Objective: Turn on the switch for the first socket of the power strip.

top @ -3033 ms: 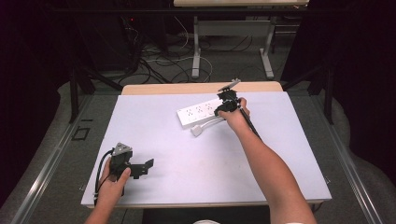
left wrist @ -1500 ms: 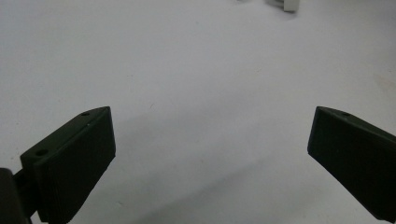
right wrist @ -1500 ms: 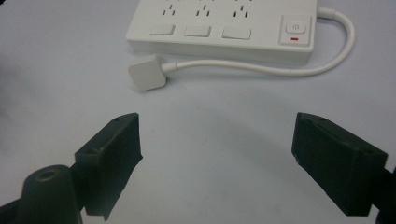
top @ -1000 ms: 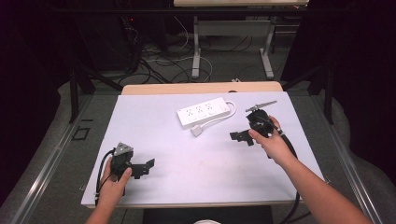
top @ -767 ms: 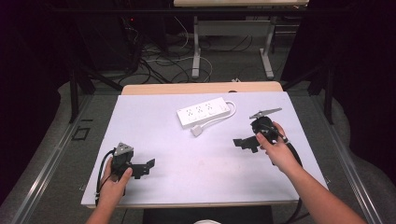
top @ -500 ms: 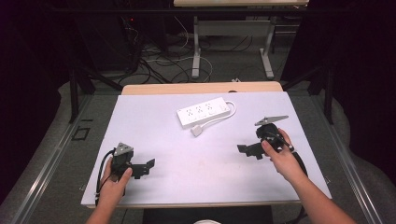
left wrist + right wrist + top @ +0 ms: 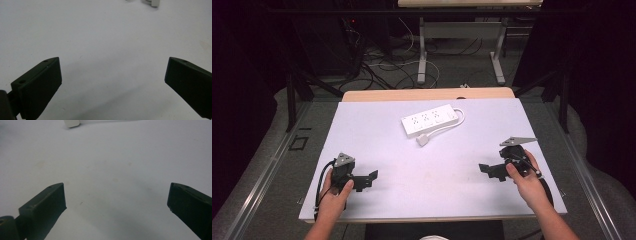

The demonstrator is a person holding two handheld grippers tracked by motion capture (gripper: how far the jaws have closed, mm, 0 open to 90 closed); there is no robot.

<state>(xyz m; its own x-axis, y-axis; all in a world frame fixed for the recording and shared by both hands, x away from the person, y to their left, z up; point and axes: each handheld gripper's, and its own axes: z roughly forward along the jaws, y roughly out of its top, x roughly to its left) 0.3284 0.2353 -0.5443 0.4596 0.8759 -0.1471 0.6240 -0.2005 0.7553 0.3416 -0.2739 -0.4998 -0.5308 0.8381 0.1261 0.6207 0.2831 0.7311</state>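
Note:
A white power strip (image 7: pixel 429 120) lies at the back middle of the white table (image 7: pixel 377 135), its cord looping to a white plug (image 7: pixel 422 140) just in front of it. My left gripper (image 7: pixel 368 178) rests near the front left corner, open and empty. In the left gripper view its jaws stand wide apart over bare tabletop, and the gripper (image 7: pixel 112 77) faces the plug (image 7: pixel 153 2) far off. My right gripper (image 7: pixel 486 170) sits at the front right, open and empty. The right gripper view has the gripper (image 7: pixel 117 200) spread wide, the plug (image 7: pixel 72 123) at the top edge.
Beyond the table's wooden far edge (image 7: pixel 427 94) the floor holds tangled cables (image 7: pixel 387 62) and the legs of another desk (image 7: pixel 422 47). Dark curtains close in both sides. A metal rail (image 7: pixel 262 170) runs along the left of the table.
My right gripper has left the power strip at the back and come down to the front right of the table, now open. The left gripper has stayed put.

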